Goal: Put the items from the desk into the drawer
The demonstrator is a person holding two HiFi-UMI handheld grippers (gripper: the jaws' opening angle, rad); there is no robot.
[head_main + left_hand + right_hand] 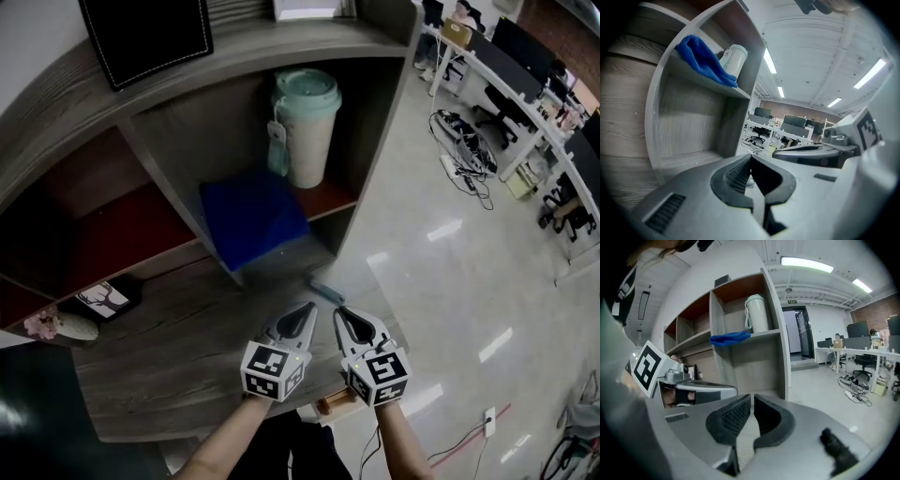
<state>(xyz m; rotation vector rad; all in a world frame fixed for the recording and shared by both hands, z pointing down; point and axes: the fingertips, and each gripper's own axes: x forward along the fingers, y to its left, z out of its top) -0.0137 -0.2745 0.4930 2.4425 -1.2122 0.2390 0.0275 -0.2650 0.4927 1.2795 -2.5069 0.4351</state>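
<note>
Both forearms reach in side by side from the lower edge, each holding its gripper tipped slightly downward over the desk (pixel 169 356) near its edge. The left gripper (pixel 307 307) and right gripper (pixel 339 312) each have their jaws pressed together with nothing between them. Just ahead of their tips lies a small bluish item (pixel 326 292), too blurred to name. Farther ahead, a shelf (pixel 330 199) holds a blue cloth (pixel 255 220) and a cup (pixel 305 127).

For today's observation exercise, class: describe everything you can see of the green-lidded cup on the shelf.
The cup stands upright on the reddish shelf board. Its body looks pale cream, perhaps plastic; the lid is mint green, and a matching strap hangs down one side. A blue cloth lies in front; whether they touch cannot be told.
</note>
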